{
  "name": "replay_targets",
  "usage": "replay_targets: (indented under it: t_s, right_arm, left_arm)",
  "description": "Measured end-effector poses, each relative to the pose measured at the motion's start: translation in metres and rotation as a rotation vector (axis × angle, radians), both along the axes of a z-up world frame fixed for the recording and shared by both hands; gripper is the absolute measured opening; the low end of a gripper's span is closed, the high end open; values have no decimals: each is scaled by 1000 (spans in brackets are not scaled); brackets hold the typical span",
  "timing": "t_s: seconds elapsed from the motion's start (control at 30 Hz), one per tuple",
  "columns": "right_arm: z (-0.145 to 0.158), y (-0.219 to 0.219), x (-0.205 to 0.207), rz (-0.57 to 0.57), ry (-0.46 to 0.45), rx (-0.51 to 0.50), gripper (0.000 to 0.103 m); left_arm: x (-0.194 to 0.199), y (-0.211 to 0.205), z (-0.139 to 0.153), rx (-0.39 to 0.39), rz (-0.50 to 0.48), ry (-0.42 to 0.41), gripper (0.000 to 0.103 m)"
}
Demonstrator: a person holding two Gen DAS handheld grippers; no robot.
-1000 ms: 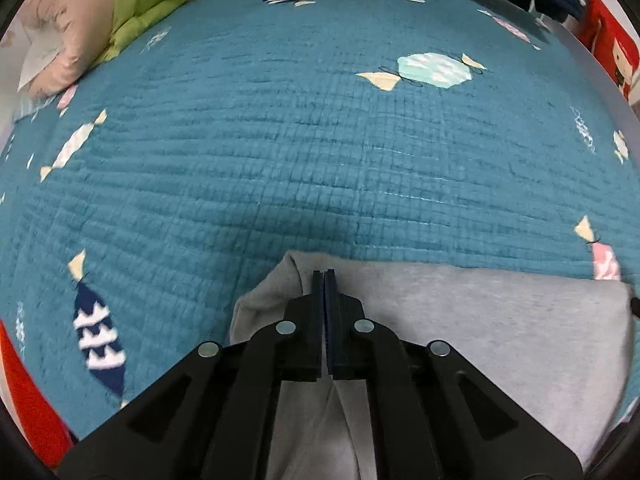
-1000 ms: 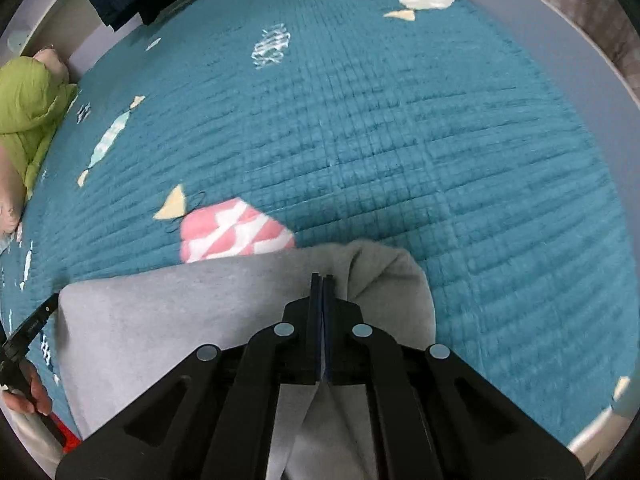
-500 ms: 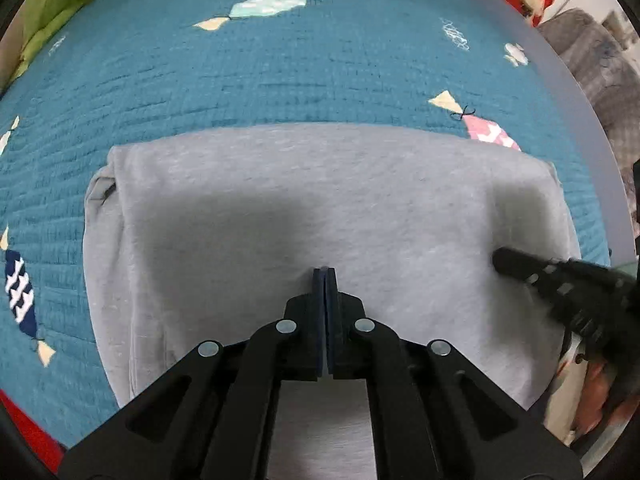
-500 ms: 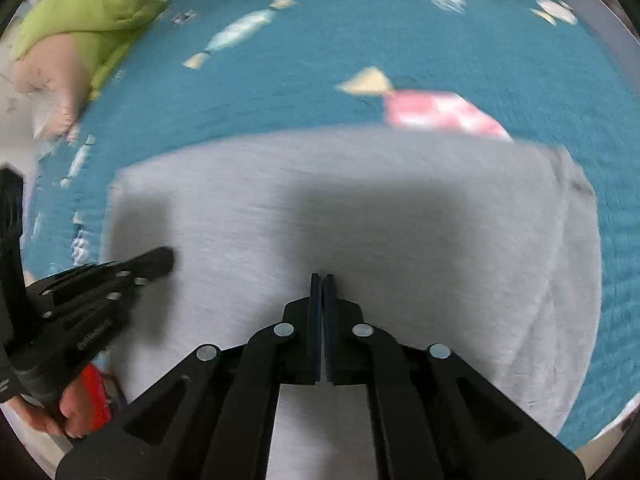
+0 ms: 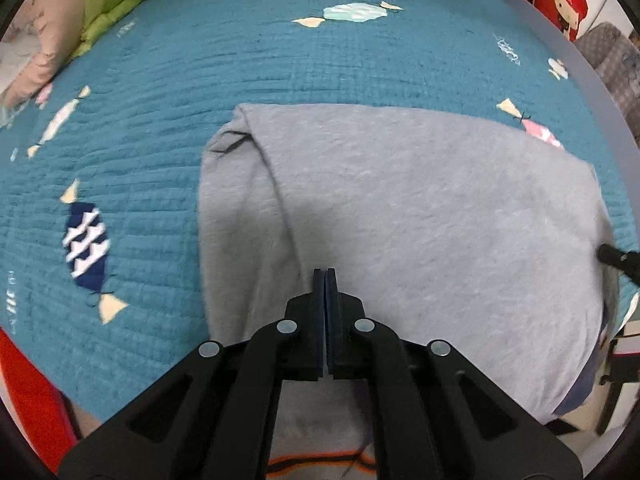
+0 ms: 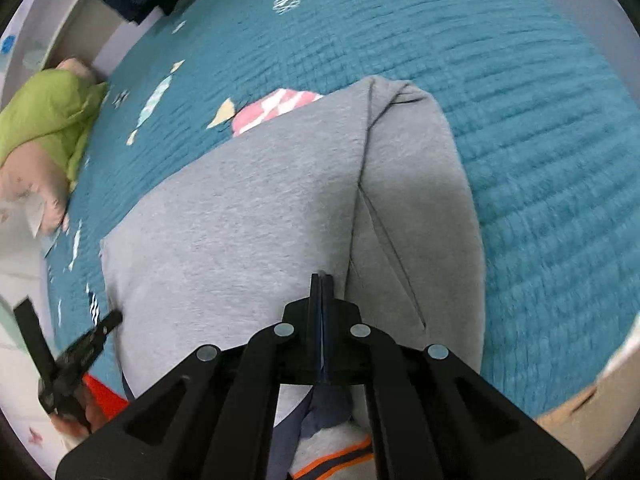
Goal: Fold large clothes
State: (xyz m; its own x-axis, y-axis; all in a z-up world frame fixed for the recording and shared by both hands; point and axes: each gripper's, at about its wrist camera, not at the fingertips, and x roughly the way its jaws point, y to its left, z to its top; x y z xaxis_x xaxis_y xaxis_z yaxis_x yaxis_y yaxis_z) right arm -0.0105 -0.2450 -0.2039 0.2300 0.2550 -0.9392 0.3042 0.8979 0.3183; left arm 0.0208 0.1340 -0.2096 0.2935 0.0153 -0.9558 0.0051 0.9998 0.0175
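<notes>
The grey garment point(image 5: 420, 208) is laid folded on the teal bed cover point(image 5: 280, 60). Both the left gripper point(image 5: 324, 276) and right gripper point(image 6: 321, 280) are positioned above it, jaws fully closed, nothing gripped.

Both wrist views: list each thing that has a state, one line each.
Grey sweatshirt: folded, lying flat on the bed, side folded in.
Left gripper: shut, over the sweatshirt, nothing seen between the fingers.
Right gripper: shut, over the sweatshirt.
Teal quilt: spread flat under the sweatshirt.
Green bedding: bunched at the bed's edge.
</notes>
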Motion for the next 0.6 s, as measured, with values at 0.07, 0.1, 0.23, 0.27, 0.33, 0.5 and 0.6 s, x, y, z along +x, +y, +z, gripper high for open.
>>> replay_targets:
  t_s: [0.07,0.1,0.23,0.27,0.33,0.5,0.6]
  right_arm:
    - [2,-12,-4,-45,28,-158,6]
    - [-2,-19,-7,-57,34,-170,6]
    - [-35,-48,-15,-108,54,-1,1]
    - [-30,-49,-16,-117,54,6,1]
    - [-8,-43,-21,-90,51,-78,4]
    - [31,1,-25,68,-34,55,9]
    - [31,45,-22,201,-36,135,9]
  left_arm:
    - [3,18,-11,118,48,31,8]
    - [3,26,-16,96,57,44,8]
    - [1,62,-22,-112,137,60,10]
    - [2,64,-21,-124,155,74,11]
    - [1,64,-7,-100,176,85,11]
    - [-9,43,51,-185,98,-28,11]
    - [-18,15,54,-237,-13,0,11]
